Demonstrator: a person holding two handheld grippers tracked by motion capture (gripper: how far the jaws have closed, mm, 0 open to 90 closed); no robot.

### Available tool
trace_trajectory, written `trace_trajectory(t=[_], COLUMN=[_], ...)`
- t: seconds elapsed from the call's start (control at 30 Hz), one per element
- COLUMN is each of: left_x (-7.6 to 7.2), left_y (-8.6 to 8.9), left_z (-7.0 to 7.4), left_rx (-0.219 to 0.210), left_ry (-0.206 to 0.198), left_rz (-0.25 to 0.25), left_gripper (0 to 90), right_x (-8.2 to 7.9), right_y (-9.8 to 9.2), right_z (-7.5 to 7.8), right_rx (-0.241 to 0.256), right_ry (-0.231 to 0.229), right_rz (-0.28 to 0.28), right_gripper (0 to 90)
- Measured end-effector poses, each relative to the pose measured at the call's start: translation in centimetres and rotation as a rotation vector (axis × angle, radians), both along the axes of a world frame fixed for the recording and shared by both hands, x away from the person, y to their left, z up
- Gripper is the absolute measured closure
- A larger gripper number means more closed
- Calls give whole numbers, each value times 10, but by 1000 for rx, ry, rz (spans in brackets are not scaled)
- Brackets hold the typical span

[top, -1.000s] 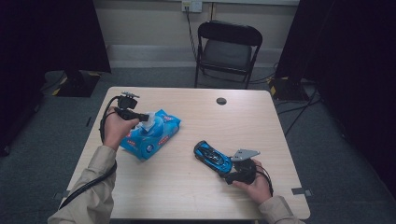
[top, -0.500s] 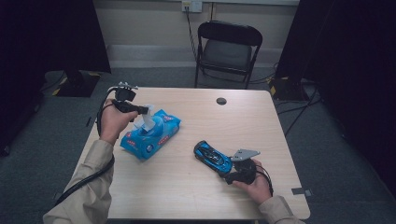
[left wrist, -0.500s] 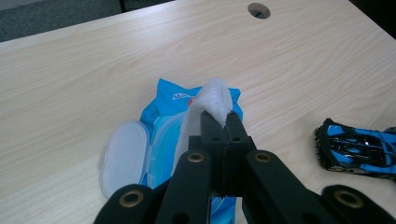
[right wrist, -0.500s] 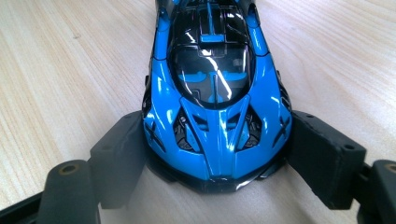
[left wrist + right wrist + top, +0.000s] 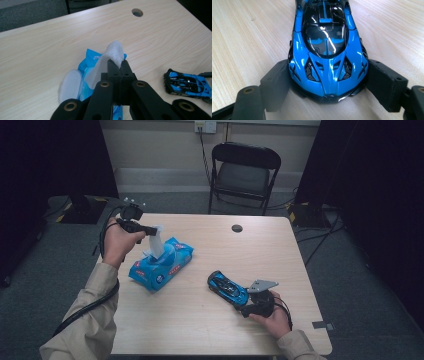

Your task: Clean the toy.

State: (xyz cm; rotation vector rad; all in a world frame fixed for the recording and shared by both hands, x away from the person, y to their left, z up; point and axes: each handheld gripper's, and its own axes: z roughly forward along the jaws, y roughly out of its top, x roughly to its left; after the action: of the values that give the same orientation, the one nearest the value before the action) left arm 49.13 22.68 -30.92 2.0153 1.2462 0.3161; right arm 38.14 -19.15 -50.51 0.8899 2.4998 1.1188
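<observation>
A blue pack of wet wipes (image 5: 161,266) lies on the left half of the wooden table (image 5: 210,330), its white lid (image 5: 69,84) flipped open. My left gripper (image 5: 151,231) is raised over the pack and shut on a white wipe (image 5: 157,245) that stretches up out of the opening. In the left gripper view the wipe (image 5: 113,53) is pinched between the closed jaws of the left gripper (image 5: 119,65). A blue and black toy car (image 5: 227,287) rests on the table to the right. My right gripper (image 5: 241,302) clamps one end of the car (image 5: 328,47), a jaw on each side.
A round cable hole (image 5: 237,228) sits near the table's far edge. A black folding chair (image 5: 245,170) stands behind the table. Bare tabletop lies between the pack and the car (image 5: 187,83) and along the near edge.
My left gripper has risen and drawn back toward the far left, pulling the wipe further out of the pack. The right gripper and the car have stayed still.
</observation>
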Motion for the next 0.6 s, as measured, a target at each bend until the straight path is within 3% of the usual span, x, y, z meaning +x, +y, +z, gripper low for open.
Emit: trace_trajectory(t=[0.13,0.37,0.6], left_x=[0,-5,-15], left_y=[0,-4,-13], left_z=[10,33,43], left_rx=[-33,-60,-72], left_ry=[-20,-42,-60], left_rz=[4,-32,-72], left_gripper=[900,900,900], right_x=[0,0,0], right_y=[0,0,0], right_z=[0,0,0], right_rx=[0,0,0], right_ry=[0,0,0], right_rz=[0,0,0], right_gripper=[228,228,228])
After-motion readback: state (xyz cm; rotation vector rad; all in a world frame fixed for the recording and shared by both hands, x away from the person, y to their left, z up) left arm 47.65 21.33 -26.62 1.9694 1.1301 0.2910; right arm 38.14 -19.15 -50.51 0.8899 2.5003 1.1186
